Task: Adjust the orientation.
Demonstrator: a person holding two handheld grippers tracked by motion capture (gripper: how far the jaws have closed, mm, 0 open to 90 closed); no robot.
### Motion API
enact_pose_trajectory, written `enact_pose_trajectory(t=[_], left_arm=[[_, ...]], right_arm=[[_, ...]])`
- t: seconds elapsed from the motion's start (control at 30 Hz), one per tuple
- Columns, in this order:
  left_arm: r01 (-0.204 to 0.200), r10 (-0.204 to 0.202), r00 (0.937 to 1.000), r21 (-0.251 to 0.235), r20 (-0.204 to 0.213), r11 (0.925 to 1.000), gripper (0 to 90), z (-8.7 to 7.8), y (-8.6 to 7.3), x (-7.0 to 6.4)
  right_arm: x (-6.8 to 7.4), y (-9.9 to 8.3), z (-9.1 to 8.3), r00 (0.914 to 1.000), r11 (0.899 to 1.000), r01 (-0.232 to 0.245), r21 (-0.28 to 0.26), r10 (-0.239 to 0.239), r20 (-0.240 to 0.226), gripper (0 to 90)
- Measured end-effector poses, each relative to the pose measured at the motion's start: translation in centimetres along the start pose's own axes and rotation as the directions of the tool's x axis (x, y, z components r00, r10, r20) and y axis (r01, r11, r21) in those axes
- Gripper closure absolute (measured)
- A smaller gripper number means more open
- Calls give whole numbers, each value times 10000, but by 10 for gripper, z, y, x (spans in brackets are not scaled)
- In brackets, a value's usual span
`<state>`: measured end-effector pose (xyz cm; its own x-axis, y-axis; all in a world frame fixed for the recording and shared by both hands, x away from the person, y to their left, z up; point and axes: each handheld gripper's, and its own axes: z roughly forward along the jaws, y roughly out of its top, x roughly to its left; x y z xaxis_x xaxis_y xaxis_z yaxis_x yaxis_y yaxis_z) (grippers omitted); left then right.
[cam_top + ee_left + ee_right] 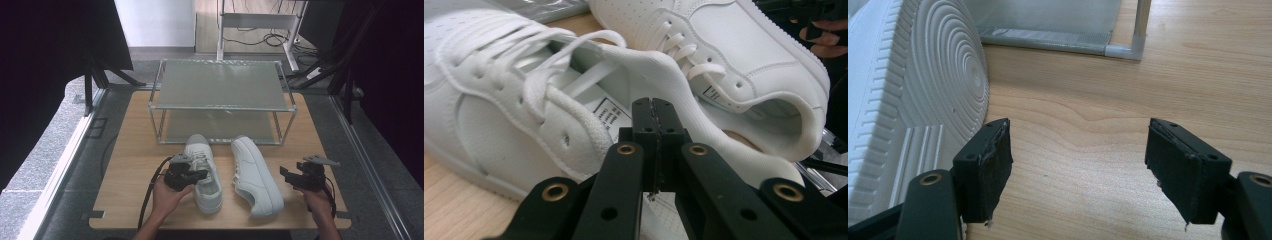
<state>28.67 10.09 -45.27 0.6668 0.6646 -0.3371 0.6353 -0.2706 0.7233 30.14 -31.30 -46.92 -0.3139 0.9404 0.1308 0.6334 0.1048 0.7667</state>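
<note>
Your left gripper (192,175) pinches the left shoe (204,172)'s collar; your right gripper (295,176) gapes wide, lower right, over the wooden tabletop (130,165) on grey floor (45,150).

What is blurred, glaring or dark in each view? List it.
High view: even light on the table, black curtains at both sides, soft overall. Left gripper view: the left shoe is bright and slightly washed out, the shut jaws sharp. Right gripper view: crisp wood grain, the right shoe sole ridges clear.
</note>
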Motion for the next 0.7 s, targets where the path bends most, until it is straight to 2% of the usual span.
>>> enact_pose_trajectory(t=[0.2,0.3,0.57,0.67,0.7], left_arm=[[122,-121,9997,27,-216,9999,900,-9,-5,8],[308,-308,9989,-6,-356,9995,900,-13,-9,14],[464,-466,9980,-67,-423,9989,900,-19,-11,20],[397,-398,9989,-38,-268,9992,863,-19,-11,18],[247,-249,9992,-64,-327,9997,848,-20,-10,16]], right_arm=[[0,0,0,10000,10000,-2,78,3,-17,271],[0,0,1,10000,9999,15,105,-15,-7,271],[-1,0,1,10000,9999,10,129,-11,2,271],[-1,0,1,10000,10000,23,82,-24,13,272],[-1,0,1,10000,10000,33,33,-33,33,273]])
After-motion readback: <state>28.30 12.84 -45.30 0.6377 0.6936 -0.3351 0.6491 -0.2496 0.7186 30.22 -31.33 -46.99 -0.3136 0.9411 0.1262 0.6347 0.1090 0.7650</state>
